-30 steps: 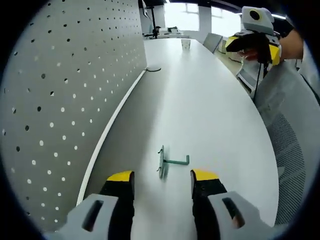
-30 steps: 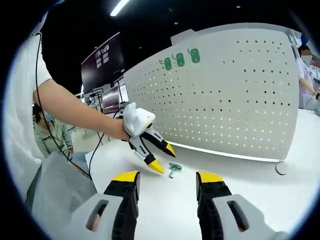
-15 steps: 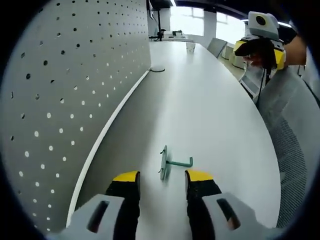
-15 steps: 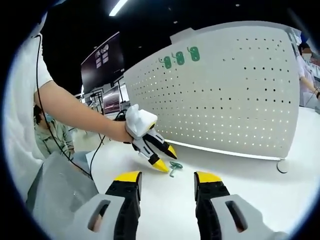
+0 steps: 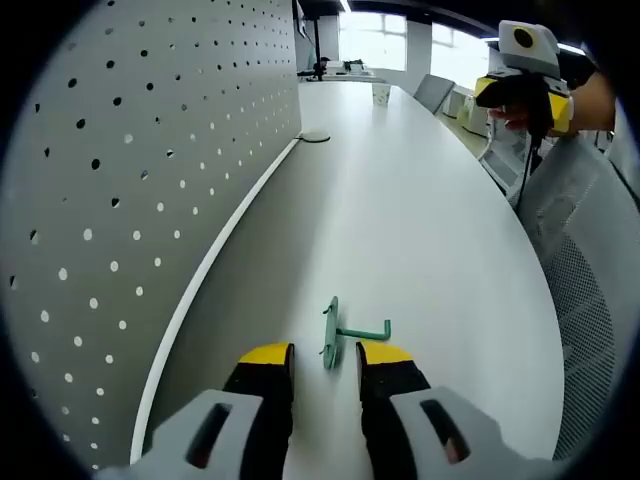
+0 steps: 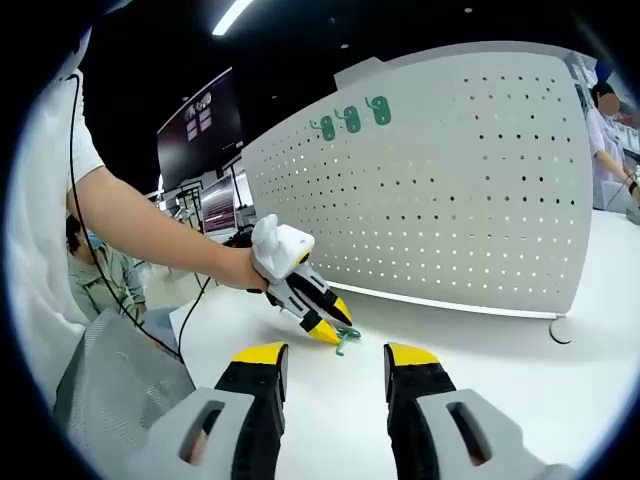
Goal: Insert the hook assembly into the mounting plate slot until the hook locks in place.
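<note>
- Left gripper [image 5: 325, 352] sits low over the white table [image 5: 420, 210], yellow tips w/ only a narrow gap between them, not closed on anything.
- Green hook assembly [image 5: 345, 332] lies on the table right at those tips: flat plate end stands on edge just past the gap, thin rod runs off to the right and ends in a small upturned bend. Can't tell if either tip actually touches it, looks super close tho.
- Same thing from the right gripper view: left gripper [image 6: 333, 325] angled down at the table, held by a person's hand w/ bare forearm [image 6: 150, 235], and the hook assembly [image 6: 346, 338] is a small green bit right at its yellow tips.
- Right gripper [image 6: 325, 355] is up off the table, well apart from the hook, jaws wide apart and holding nothing. In the left gripper view it shows far off at top right [image 5: 525, 85], held in a hand.
- Big white pegboard panel [image 5: 120, 180] stands upright along the table edge, on the left side of the left gripper view. In the right gripper view the pegboard [image 6: 460, 190] runs across behind the hook, w/ three green hook plates [image 6: 350, 118] already mounted near its top edge.
- Round disc-ish thing [image 5: 314, 136] on the table near the pegboard's far end, too small to say what it is.
- Mesh office chair back [image 5: 580, 290] at the right side of the table.
- Someone seated in a green top [image 6: 105, 275] in the background, screens [image 6: 205, 115] behind them.
</note>
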